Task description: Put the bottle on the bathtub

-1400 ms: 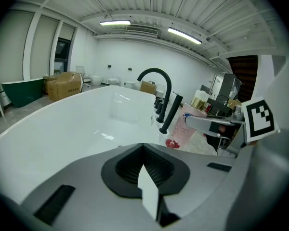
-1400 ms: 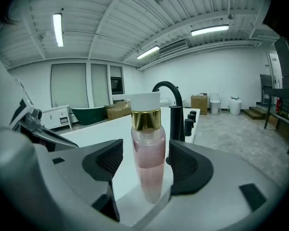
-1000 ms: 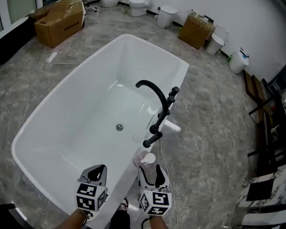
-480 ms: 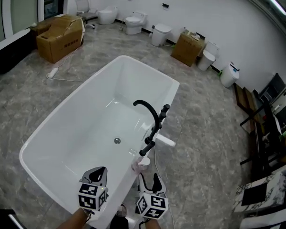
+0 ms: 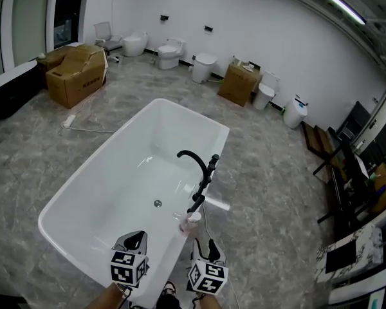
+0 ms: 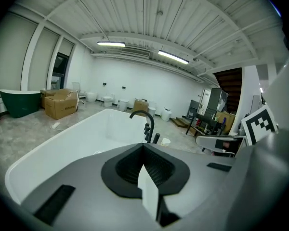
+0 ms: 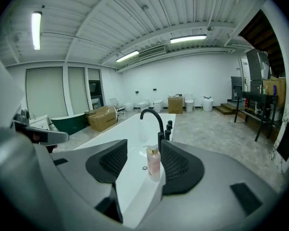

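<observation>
Grey marble floor (image 5: 276, 172) of showroom; cartons (image 5: 74, 76), toilets (image 5: 170, 51) at far side. White bathtub (image 5: 116, 172) at centre, black faucet (image 5: 196, 166) on its right rim. Left gripper (image 6: 144, 153) pressed closed, nothing in it, over near rim. Right gripper (image 7: 143, 158) spread wide, empty, its gap in line with bottle ahead. Pink bottle (image 5: 191, 221) upright on rim just beside faucet base, apart from both grippers. Judged: placing done, release stage. Next move calls for straight draw-back of right gripper, clear of bottle, no tipping.
</observation>
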Demonstrator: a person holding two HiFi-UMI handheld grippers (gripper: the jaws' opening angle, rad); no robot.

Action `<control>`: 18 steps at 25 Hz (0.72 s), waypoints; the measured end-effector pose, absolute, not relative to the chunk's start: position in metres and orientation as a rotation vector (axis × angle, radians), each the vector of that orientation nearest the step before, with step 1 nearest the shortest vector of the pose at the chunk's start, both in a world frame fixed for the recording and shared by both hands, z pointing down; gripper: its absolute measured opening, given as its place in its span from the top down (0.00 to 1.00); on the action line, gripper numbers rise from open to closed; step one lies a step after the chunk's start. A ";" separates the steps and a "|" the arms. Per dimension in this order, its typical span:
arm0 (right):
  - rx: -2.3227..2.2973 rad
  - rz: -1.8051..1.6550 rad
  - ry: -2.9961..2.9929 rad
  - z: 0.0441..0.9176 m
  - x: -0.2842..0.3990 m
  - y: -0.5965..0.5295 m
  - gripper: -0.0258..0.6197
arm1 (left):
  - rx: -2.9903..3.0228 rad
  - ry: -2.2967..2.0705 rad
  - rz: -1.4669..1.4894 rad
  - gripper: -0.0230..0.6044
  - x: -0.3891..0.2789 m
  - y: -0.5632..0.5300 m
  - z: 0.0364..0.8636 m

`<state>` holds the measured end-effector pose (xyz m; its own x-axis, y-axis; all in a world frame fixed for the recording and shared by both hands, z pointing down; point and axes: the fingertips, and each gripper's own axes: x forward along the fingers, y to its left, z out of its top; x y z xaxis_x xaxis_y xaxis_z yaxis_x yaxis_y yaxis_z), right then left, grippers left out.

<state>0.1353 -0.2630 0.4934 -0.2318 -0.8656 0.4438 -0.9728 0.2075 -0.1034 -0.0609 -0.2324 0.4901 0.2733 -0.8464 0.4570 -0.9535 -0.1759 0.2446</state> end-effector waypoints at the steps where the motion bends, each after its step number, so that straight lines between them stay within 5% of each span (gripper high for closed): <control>1: 1.747 0.520 -2.190 0.488 0.135 -0.259 0.61 | 2.071 -1.617 0.289 0.96 -0.063 -0.229 0.486; 18: 1.960 0.636 -2.043 0.462 0.142 -0.209 0.84 | 2.232 -1.527 0.280 0.96 -0.060 -0.208 0.440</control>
